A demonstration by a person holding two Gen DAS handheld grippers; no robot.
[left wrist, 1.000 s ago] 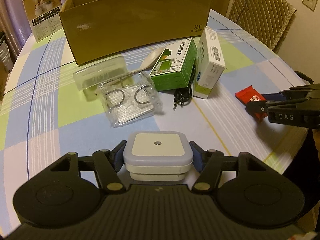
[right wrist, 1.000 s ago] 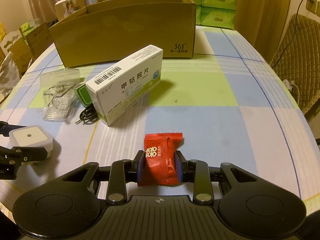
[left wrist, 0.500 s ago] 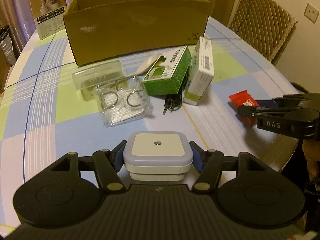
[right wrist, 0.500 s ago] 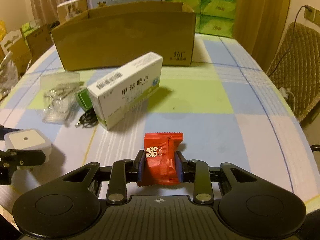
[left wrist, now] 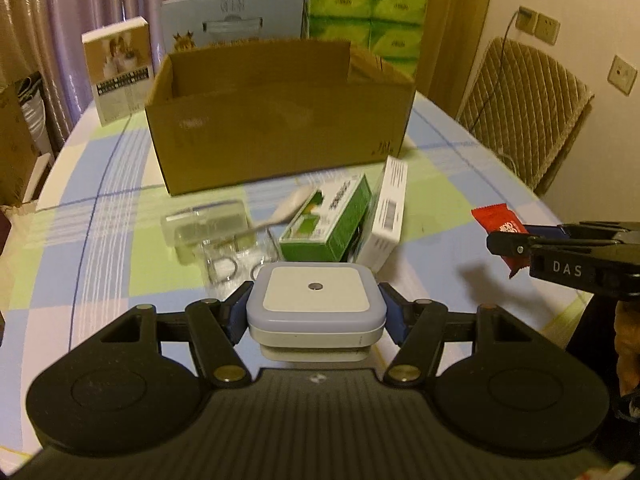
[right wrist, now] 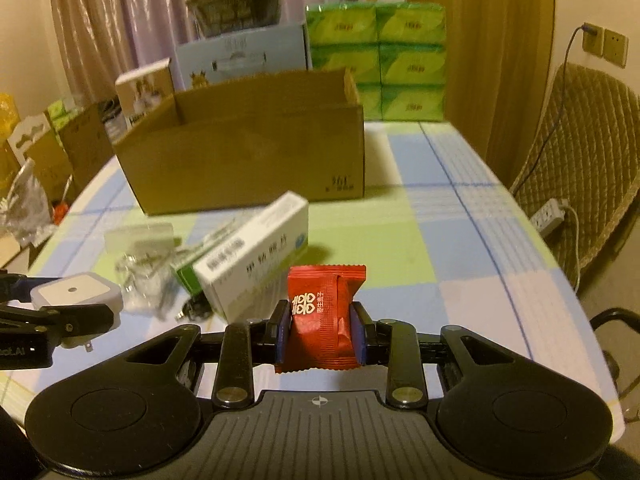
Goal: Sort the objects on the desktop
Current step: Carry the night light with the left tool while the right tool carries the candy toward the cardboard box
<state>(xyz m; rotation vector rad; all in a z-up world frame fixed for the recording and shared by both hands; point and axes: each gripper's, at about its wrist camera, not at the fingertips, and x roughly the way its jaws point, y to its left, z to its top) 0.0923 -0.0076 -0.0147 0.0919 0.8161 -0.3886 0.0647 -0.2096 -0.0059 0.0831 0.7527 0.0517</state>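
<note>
Both tongs have risen off the surface point(right wrist: 460, 208): left tongs point(left wrist: 316, 312) clamp the night light point(left wrist: 316, 300), right tongs point(right wrist: 320, 332) pinch the red candy point(right wrist: 324, 312), lifted toward the cardboard box point(left wrist: 280, 132), likely for dropping in.

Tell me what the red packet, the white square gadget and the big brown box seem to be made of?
Red packet: likely thin plastic or foil film; crimped ridged ends, slight sheen. White square gadget: apparently smooth moulded plastic, matt, rounded corners, with metal prongs underneath in the right wrist view. Brown box: plain cardboard, dull, with folded flaps.
</note>
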